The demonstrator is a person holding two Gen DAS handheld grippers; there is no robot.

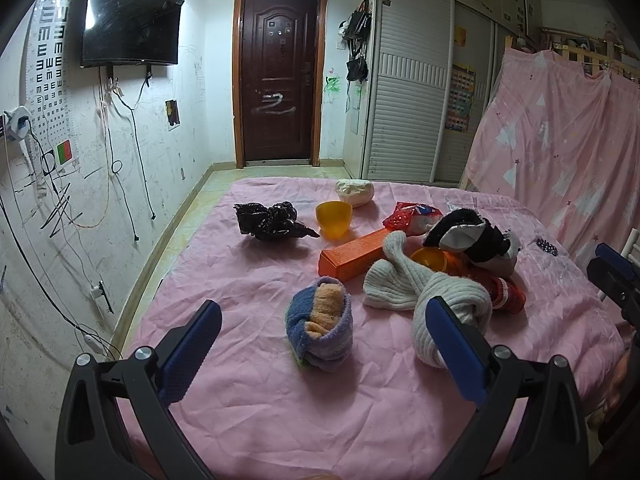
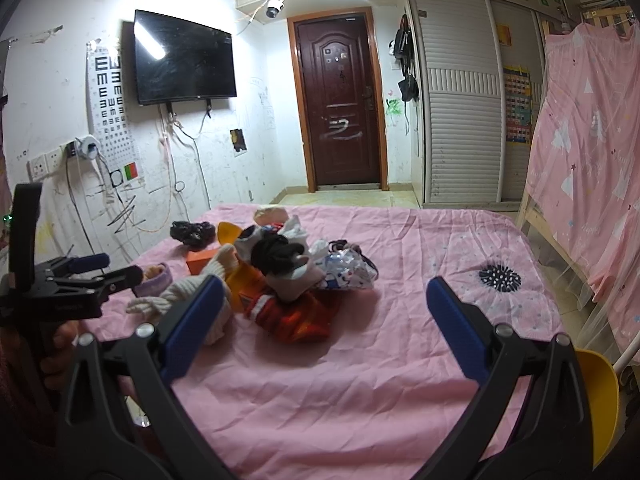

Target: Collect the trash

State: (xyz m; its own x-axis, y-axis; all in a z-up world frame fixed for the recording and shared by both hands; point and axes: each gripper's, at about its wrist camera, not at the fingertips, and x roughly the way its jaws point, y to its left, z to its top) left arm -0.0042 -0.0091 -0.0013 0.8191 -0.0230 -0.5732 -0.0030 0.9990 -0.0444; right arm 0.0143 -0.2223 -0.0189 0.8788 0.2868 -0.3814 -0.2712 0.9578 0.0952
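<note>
On a pink bed sheet [image 1: 248, 380] lies a heap of clutter: a crumpled black plastic bag [image 1: 272, 222], an orange box [image 1: 354, 254], a red-and-white wrapper [image 1: 412, 216], a yellow cup [image 1: 333, 218], white knit socks [image 1: 420, 292] and a rolled blue-and-orange sock [image 1: 320, 328]. My left gripper [image 1: 320, 340] is open, its fingers on either side of the rolled sock, above it. My right gripper [image 2: 326, 320] is open over bare sheet, near a red striped sock [image 2: 296, 316] and a shiny patterned wrapper [image 2: 348, 268]. Nothing is held.
A white lumpy bundle [image 1: 355, 192] sits at the bed's far edge. A yellow bin rim [image 2: 600, 400] shows at lower right in the right wrist view. A pink curtain [image 1: 560, 140] hangs on the right, a door [image 1: 280, 76] stands ahead, and cables hang on the left wall.
</note>
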